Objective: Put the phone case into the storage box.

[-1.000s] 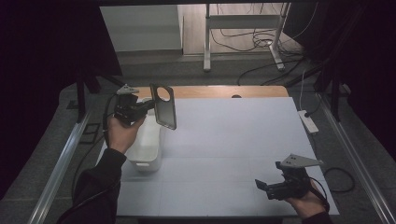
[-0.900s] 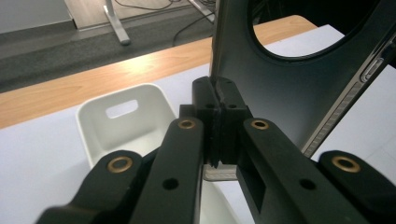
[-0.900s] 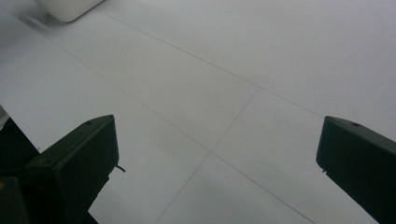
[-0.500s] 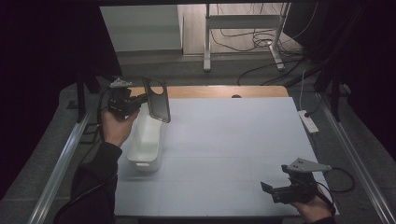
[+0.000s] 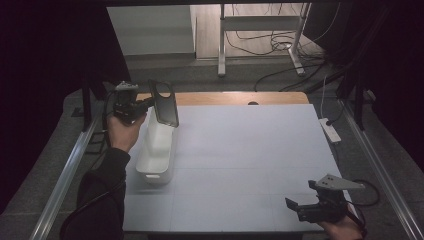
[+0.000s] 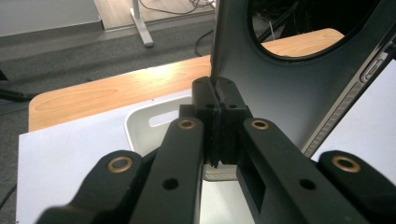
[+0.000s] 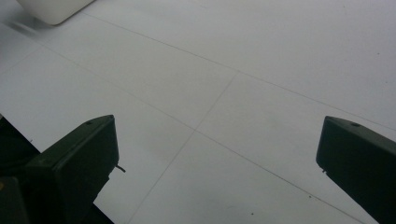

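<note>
My left gripper (image 5: 150,103) is shut on the edge of a dark phone case (image 5: 164,102) with a round cutout. It holds the case upright in the air over the far end of a white bin (image 5: 157,150) at the table's left. In the left gripper view the jaws of my left gripper (image 6: 215,93) pinch the phone case (image 6: 289,93), with the white bin (image 6: 154,121) below. My right gripper (image 5: 295,206) stands open near the front right corner. In the right gripper view, bare white surface lies between the jaws of my right gripper (image 7: 217,154), and a corner of the bin (image 7: 51,9) sits far off.
A white sheet covers the table (image 5: 250,150), with a wooden strip (image 5: 235,98) along its far edge. A white power strip (image 5: 330,130) lies past the right edge. Metal rails (image 5: 65,185) run along both sides; a stand and cables (image 5: 260,45) lie on the floor beyond.
The left hand has carried the phone case a little left and farther away along the bin. The right gripper has drifted right, toward the near edge.
</note>
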`<state>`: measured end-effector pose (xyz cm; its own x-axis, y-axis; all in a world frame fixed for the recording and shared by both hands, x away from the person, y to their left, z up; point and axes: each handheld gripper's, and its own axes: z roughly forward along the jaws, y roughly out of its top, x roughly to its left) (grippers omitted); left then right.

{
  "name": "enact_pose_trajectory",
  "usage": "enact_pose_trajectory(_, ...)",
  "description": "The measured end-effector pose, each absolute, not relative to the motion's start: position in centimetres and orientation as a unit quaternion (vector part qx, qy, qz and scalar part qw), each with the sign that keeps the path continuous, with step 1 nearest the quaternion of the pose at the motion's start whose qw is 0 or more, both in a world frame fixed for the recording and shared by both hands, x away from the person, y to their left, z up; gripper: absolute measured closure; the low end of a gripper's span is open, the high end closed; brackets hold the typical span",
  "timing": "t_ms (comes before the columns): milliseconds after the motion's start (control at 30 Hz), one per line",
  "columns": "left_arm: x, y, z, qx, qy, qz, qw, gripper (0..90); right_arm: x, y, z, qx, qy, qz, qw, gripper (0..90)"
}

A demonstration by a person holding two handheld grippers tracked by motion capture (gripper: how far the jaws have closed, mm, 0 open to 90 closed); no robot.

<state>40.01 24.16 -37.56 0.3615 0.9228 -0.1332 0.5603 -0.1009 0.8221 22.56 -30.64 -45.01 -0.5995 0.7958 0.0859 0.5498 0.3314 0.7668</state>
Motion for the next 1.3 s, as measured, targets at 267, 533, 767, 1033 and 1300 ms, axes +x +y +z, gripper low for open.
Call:
enact_pose_trajectory(267,40.6,24.6,-37.8,0.704,0.531,0.222,0.415,88.8,22.3,-31.1,-45.0,0.427,0.793,0.405,0.158,0.0)
enact_pose_trajectory(533,41.4,25.0,-37.9,0.698,0.541,0.232,0.408,88.8,22.3,-31.0,-45.0,0.428,0.794,0.402,0.157,0.0)
enact_pose_trajectory(767,42.1,25.3,-38.4,0.691,0.552,0.235,0.403,88.8,22.3,-31.0,-45.1,0.427,0.796,0.401,0.155,0.0)
enact_pose_trajectory(1033,43.0,25.5,-39.0,0.687,0.56,0.24,0.397,88.8,22.4,-31.0,-45.1,0.427,0.797,0.399,0.154,0.0)
enact_pose_trajectory(1300,43.9,25.3,-39.7,0.684,0.567,0.244,0.389,88.8,22.4,-31.0,-45.1,0.428,0.797,0.399,0.151,0.0)
